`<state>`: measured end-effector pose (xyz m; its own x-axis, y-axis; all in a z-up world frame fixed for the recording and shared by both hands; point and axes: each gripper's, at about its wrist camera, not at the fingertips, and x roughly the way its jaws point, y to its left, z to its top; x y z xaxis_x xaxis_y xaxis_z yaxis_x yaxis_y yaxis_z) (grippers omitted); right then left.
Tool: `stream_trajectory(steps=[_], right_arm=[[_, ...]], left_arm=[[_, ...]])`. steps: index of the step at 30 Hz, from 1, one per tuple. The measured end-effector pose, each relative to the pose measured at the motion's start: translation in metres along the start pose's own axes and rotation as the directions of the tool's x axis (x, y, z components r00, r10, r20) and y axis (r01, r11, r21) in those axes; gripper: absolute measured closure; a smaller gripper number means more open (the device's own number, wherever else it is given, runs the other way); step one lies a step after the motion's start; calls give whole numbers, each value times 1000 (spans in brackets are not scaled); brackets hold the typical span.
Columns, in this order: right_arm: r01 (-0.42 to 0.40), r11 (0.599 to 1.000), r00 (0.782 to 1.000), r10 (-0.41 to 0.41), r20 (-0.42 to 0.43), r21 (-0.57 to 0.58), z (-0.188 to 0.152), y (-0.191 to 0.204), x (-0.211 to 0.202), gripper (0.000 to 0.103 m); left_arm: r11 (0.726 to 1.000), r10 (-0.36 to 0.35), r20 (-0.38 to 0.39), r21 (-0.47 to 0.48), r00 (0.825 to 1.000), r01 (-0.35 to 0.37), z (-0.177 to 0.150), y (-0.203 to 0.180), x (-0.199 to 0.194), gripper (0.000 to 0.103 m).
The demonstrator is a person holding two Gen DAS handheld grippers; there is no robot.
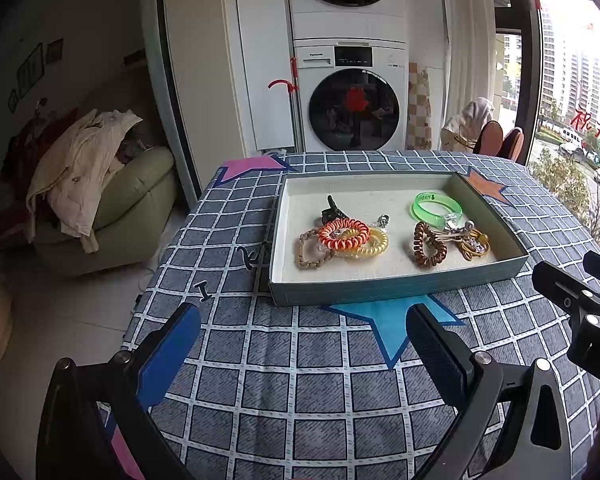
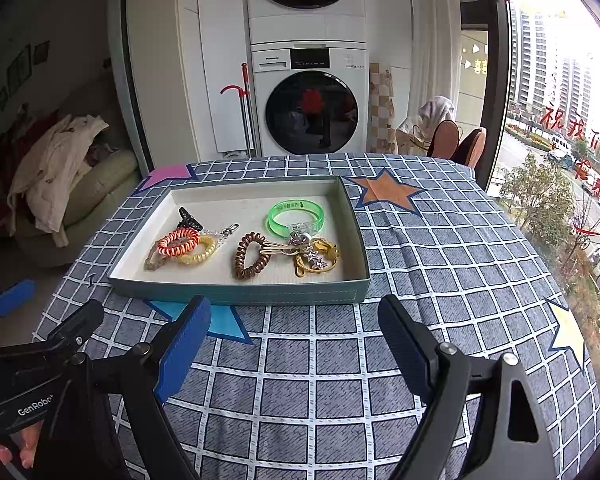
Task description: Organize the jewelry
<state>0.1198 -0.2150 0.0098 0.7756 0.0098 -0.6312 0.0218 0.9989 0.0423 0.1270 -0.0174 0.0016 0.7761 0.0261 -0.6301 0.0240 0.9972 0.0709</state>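
I see tray (image 2: 240, 294) long axis crosswise on tabletop (image 2: 320, 380), green bangle (image 2: 296, 218) flat inside; left hand-held gripper (image 1: 304, 356) and right hand-held gripper (image 2: 294, 348) both wide, empty.

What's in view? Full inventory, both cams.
tray: 1, teal, lined white, on table
green bangle: 1, tray's far right
brown coil tie: 1, tray centre
orange coil tie: 1, overlapping yellow coil tie, tray left
black clip: 1, behind orange coil
tablecloth: 1, grey grid, coloured stars
washer: 1, white, behind table
left claw: open, empty, above cloth
right claw: open, empty, above cloth
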Motion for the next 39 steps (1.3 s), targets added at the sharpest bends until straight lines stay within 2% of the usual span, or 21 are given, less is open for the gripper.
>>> stream_trajectory(steps=[39], right_arm=[[-3, 1000, 1000, 3, 3, 4, 2, 2, 0, 15]], left_arm=[[1000, 6, -6, -5, 1000, -6, -1, 0, 1, 0]])
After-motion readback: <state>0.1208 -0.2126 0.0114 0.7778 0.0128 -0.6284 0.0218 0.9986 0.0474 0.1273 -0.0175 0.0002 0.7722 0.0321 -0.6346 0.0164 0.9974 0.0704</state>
